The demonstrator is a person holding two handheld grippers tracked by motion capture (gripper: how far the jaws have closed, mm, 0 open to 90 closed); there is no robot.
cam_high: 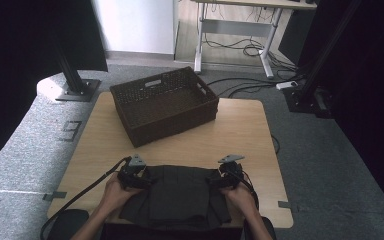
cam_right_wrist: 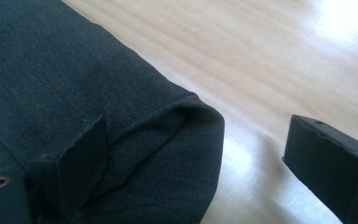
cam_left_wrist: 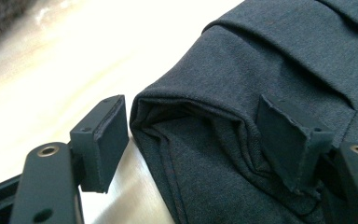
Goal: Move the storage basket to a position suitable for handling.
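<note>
The wooden surface (cam_high: 240,131) is seen in the middle of the high view, with a woven basket (cam_high: 164,104) set at its far side, upper centre of the frame, well apart from the work, presumably kept ready as a receptacle. A dark folded cloth (cam_high: 180,192) is laid at the near edge, lower centre, where both hands can reach it. The left gripper (cam_high: 134,175) is placed at its left corner and the right gripper (cam_high: 226,176) at its right corner. In both gripper views the fingers are spread wide, one over the cloth and one beside its fold, apparently positioned to pinch each corner; nothing is clamped yet.
</note>
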